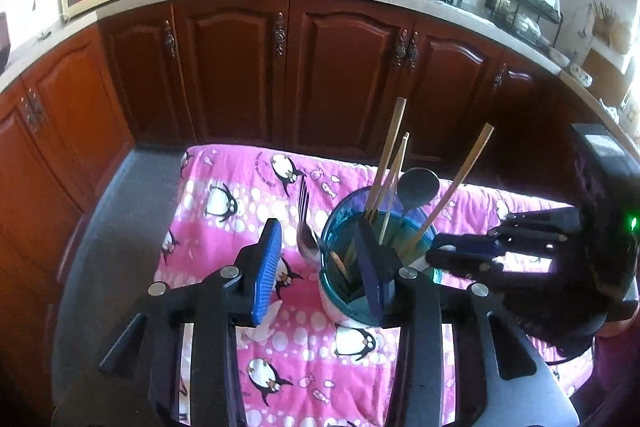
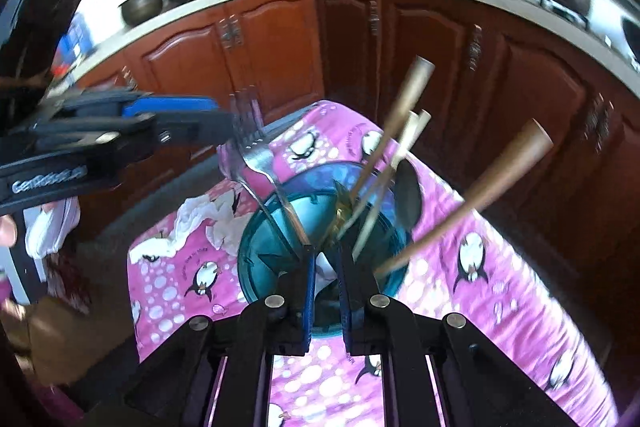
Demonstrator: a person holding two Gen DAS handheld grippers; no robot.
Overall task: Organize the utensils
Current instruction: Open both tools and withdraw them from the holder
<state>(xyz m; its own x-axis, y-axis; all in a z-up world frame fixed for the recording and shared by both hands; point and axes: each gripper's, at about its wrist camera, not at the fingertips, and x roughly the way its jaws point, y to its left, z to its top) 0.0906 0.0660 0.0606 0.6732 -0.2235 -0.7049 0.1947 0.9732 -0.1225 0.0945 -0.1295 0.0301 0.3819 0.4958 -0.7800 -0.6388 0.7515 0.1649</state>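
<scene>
The left tongs [image 1: 320, 259] gape wide, straddling the teal utensil cup's [image 1: 334, 227] rim, gripping nothing. The right tongs [image 2: 325, 267], narrowly parted, hover above it. Inside: three chopsticks [image 1: 390, 155], one spoon [image 1: 418, 187], one fork [image 2: 256, 151].

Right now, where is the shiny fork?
In the right wrist view, the fork stands tines-up in the left side of the blue holder, left of the chopsticks, just past the left claw.

A teal holder [image 1: 340, 291] stands upright holding tilted chopsticks [image 1: 386, 163], a dark spoon [image 1: 418, 187], and apparently forks [image 2: 252, 151].
</scene>
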